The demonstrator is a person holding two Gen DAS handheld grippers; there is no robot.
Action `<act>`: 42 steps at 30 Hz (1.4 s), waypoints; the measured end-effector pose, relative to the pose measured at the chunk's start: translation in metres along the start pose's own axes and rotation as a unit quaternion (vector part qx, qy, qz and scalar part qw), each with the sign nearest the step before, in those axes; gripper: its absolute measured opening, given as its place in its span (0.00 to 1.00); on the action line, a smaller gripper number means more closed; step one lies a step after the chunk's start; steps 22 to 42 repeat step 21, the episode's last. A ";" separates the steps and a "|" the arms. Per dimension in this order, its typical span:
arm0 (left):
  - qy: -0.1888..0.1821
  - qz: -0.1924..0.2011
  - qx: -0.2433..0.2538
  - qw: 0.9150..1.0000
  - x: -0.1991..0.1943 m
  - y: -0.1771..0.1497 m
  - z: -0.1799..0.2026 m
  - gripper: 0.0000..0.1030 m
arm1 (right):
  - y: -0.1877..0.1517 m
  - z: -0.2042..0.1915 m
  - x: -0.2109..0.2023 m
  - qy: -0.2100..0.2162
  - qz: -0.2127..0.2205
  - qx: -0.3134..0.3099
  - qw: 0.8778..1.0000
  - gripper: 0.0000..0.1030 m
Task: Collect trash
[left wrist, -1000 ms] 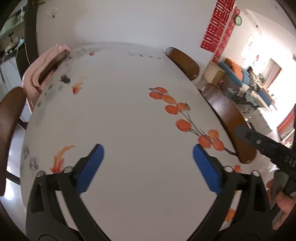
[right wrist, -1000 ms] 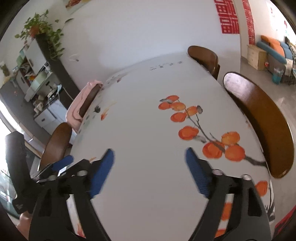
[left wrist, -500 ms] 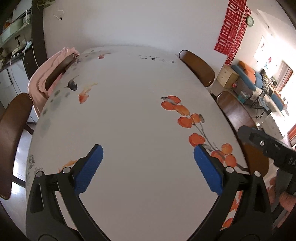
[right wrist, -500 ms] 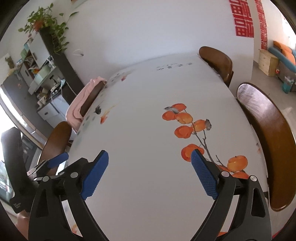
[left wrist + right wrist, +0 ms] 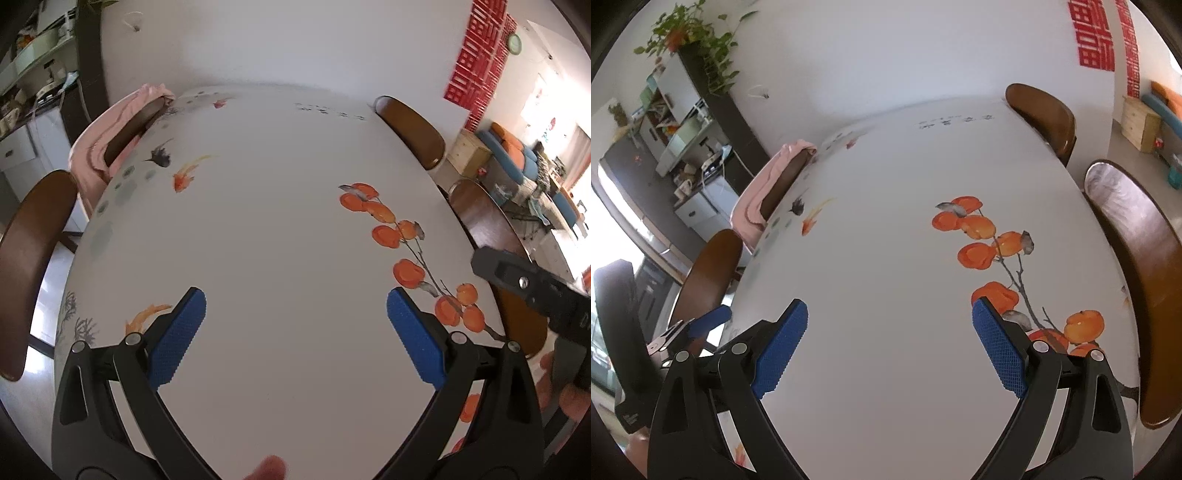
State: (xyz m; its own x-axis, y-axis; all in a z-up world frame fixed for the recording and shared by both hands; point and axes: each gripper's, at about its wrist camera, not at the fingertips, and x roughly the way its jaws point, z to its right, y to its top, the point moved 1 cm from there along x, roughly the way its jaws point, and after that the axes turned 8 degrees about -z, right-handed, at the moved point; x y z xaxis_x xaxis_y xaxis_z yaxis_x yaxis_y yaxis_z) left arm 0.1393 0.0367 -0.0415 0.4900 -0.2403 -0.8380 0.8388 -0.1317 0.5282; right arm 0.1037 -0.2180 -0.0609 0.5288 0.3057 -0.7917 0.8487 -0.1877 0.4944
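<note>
Over the table (image 5: 280, 236), the left gripper (image 5: 295, 325) and right gripper (image 5: 890, 332) hang spread wide, holding nothing. No trash shows in either view; best to sweep both cameras around before reaching.

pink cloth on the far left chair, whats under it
The pink cloth drapes over a brown chair back, whose dark wood shows beside it. The chair's seat and legs are hidden by the cloth and the table.
</note>
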 end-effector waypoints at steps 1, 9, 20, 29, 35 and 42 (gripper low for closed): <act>-0.007 0.006 0.009 1.000 -0.002 -0.001 0.003 0.93 | 0.000 0.000 0.000 0.000 0.000 0.000 1.000 0.87; 0.001 0.020 0.014 1.000 -0.005 -0.001 0.010 0.93 | -0.005 0.004 -0.007 -0.001 0.008 0.001 1.000 0.87; 0.016 -0.003 0.021 1.000 0.002 -0.004 0.013 0.93 | -0.007 0.015 -0.009 -0.011 0.009 0.021 1.000 0.87; 0.017 -0.004 0.020 1.000 0.002 -0.004 0.012 0.93 | -0.007 0.015 -0.009 -0.013 0.009 0.022 1.000 0.87; 0.017 -0.004 0.020 1.000 0.002 -0.004 0.012 0.93 | -0.007 0.015 -0.009 -0.013 0.009 0.022 1.000 0.87; 0.017 -0.004 0.020 1.000 0.002 -0.004 0.012 0.93 | -0.007 0.015 -0.009 -0.013 0.009 0.022 1.000 0.87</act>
